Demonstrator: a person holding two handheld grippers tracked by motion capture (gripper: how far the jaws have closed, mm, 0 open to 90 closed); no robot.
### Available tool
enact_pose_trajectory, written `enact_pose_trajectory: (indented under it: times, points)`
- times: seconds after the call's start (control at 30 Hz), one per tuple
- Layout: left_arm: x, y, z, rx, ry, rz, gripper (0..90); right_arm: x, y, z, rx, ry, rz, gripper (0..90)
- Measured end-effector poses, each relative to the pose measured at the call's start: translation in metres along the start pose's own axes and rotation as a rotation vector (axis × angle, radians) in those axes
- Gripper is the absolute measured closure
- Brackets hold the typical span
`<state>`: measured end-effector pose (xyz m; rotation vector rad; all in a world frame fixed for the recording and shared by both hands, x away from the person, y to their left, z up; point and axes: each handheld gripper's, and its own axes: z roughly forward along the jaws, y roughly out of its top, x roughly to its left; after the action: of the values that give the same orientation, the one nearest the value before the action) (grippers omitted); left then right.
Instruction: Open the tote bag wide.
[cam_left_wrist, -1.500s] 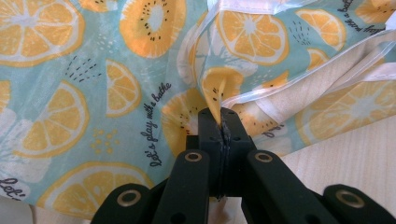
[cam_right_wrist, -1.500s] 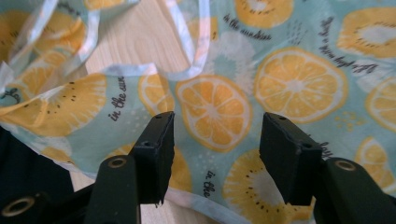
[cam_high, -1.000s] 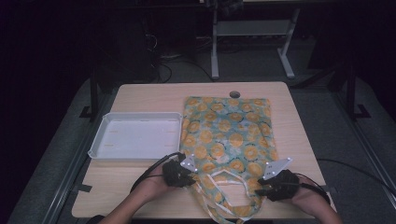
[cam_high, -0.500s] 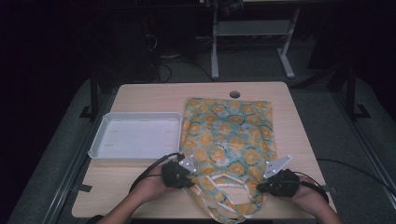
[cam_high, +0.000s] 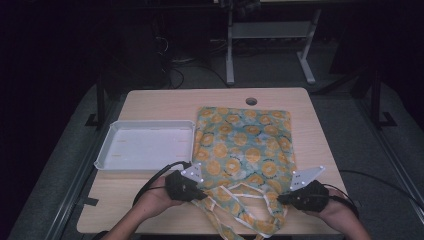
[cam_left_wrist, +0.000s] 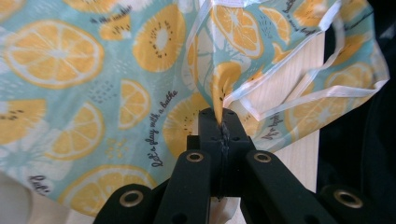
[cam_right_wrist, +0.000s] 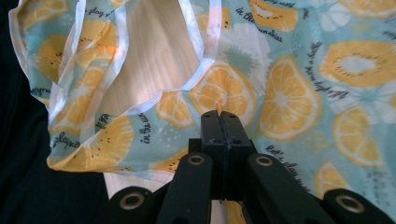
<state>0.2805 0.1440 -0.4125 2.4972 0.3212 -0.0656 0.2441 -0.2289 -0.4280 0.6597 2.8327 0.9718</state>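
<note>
Lying lengthwise, the bag (cam_high: 245, 145) points handles nearward; both tongs seemingly clenched on its mouth.

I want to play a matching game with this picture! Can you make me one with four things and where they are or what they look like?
Things:
1. tray
2. fruit-print bag
3. left gripper
4. round hole in the table

Descriptions:
A. teal with orange slices, lying flat
B. near the table's far edge
C. white, left of the bag
D. shut on the bag's near left edge

Pairs: 1-C, 2-A, 3-D, 4-B
</note>
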Motion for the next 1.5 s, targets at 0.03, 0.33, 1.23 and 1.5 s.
enact_pose_trajectory:
  times: [0.03,0.33,1.23,1.5]
  points:
    - [0.001,0.001,-0.003,-0.013,0.001,0.001,90.0,0.000,0.001,-0.001,-0.003,-0.001,0.000,89.9]
    - [-0.002,0.017,-0.030,-0.124,0.000,0.026,90.0,-0.006,0.022,-0.030,-0.093,-0.064,-0.046,89.9]
    - [0.071,0.060,-0.047,-0.205,0.143,-0.065,90.0,-0.068,0.053,-0.039,-0.125,-0.197,0.040,89.8]
    - [0.103,0.056,-0.005,-0.048,0.188,-0.127,90.0,-0.091,0.051,-0.012,-0.053,-0.204,0.087,89.8]
